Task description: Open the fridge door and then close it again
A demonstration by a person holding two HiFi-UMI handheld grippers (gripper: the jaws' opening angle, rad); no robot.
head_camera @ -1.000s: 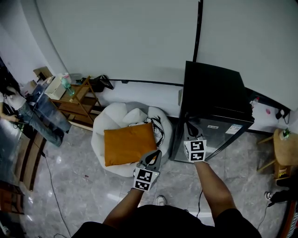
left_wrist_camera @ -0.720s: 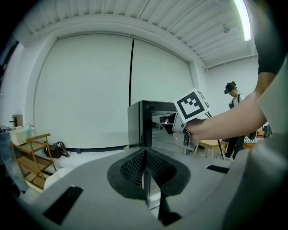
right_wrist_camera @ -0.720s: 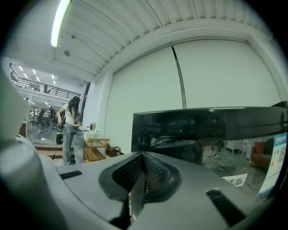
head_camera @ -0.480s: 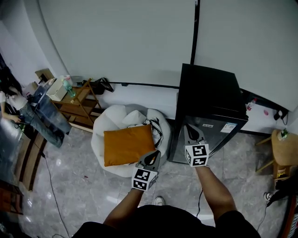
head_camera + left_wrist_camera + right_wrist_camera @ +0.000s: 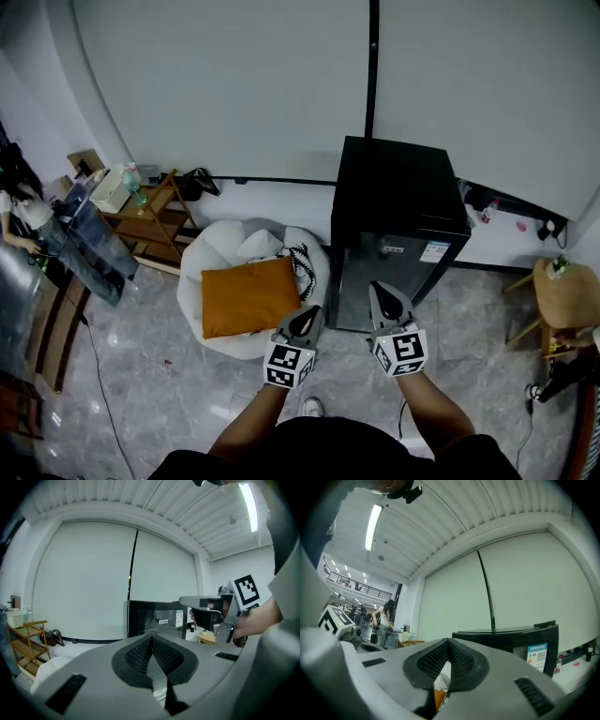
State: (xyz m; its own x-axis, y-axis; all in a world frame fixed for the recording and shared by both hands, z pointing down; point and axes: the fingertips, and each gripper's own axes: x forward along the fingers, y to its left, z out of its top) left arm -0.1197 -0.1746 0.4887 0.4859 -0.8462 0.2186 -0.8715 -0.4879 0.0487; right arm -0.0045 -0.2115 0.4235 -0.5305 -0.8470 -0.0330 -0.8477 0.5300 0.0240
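Note:
The black fridge stands against the back wall with its door closed. Both grippers hover in front of it, a short way off and touching nothing. My left gripper is shut and empty, low and left of the door. My right gripper is also shut and empty, before the door's lower part. In the left gripper view the shut jaws point at the fridge, with the right gripper to the side. The right gripper view shows its shut jaws and the fridge on the right.
A white beanbag with an orange cushion lies left of the fridge. A wooden shelf stands further left, with a person beyond it. A round wooden stool is on the right.
Both grippers have drawn back from the fridge front and risen, the right one more. The head view has backed off, so the whole fridge now shows.

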